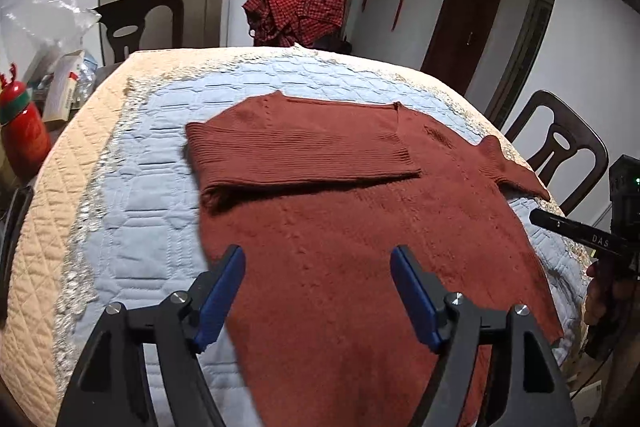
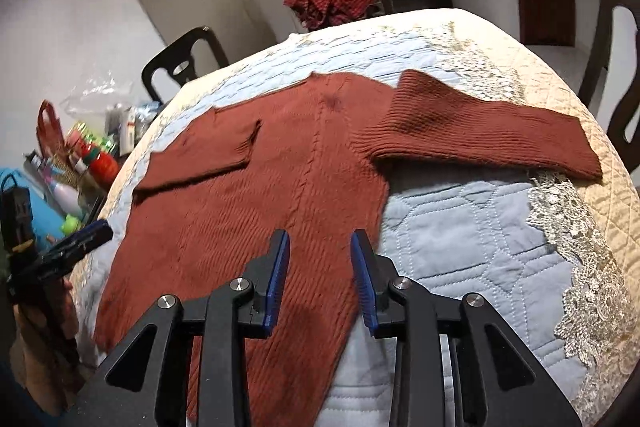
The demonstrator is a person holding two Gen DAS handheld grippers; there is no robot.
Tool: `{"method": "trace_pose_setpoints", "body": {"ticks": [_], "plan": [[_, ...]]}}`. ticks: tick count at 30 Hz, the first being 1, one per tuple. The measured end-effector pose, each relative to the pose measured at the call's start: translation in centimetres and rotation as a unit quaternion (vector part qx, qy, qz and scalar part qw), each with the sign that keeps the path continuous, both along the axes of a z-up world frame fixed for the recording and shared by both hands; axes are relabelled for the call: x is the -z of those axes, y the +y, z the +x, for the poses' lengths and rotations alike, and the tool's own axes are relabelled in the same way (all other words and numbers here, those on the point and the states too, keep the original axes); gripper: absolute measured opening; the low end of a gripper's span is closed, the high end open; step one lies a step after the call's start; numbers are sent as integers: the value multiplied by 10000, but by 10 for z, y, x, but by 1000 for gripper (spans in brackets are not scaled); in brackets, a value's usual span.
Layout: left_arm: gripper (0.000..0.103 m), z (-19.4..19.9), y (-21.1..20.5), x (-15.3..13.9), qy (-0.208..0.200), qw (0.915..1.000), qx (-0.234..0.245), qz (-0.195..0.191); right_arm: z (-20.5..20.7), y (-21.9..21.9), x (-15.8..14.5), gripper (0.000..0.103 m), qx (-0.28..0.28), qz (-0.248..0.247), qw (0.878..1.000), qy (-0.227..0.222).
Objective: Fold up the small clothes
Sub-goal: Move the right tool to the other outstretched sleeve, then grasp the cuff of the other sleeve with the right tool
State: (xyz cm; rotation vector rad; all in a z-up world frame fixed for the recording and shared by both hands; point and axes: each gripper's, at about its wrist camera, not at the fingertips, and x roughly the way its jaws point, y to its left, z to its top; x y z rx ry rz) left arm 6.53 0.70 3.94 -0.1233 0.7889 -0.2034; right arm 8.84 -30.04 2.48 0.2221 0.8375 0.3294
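Table (image 1: 120, 211) under a quilted blue-and-cream cover carries the rust-red knitted sweater (image 1: 360, 247), spread flat, hem toward the cameras, neckline at the far side. Chairs stand round the table; a red checked cloth (image 1: 298, 13) hangs over the far one; clutter with a red bottle (image 1: 22, 131) sits off the left edge

Left sleeve (image 1: 304, 151) already lies folded across the chest, cuff reaching near the middle. Right sleeve (image 2: 488, 131) lies straight out over the cover, cuff close to the lace trim (image 2: 588, 267), not yet folded

Left claw (image 1: 318, 291): jaws wide apart, nothing between them, hovering over the lower left body. Right claw (image 2: 320, 279): jaws partly apart, empty, over the right edge of the body near the hem

Judgement: step in hand is folding the right sleeve in to match the left

Notes for doing it well:
- take the right sleeve near the cuff, pinching both knit layers, so it does not trail or twist
- carry it low across the chest and lay it parallel to the folded left sleeve, cuffs meeting or overlapping slightly
- fold line should run down from the shoulder seam, in line with the side edge of the body
- left claw may press the body flat near the right shoulder; ribbed knit is stretchy and likely to drag along the cover
- release only once the sleeve lies flat; smooth ridges before folding hem to neckline
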Motion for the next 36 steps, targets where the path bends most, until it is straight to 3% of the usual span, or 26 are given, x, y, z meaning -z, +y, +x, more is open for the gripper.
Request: {"method": "trace_pose_setpoints", "body": {"ticks": [8,19,32,34,36], "plan": [[85,15,-11,6,-12,10000,-34,26,13,-43,6,38,708,350,9967,172],[88,20,-7,31,417,9988,-226,-144,36,-100,24,38,1582,1056,9806,473],[97,22,-18,35,471,9987,-146,159,64,-126,25,38,2293,1519,9607,370],[97,23,-20,35,479,9985,-144,214,68,-128,23,34,2383,1517,9585,376],[98,23,-21,35,484,9984,-142,267,71,-129,21,19,2503,1386,9575,361]]}}
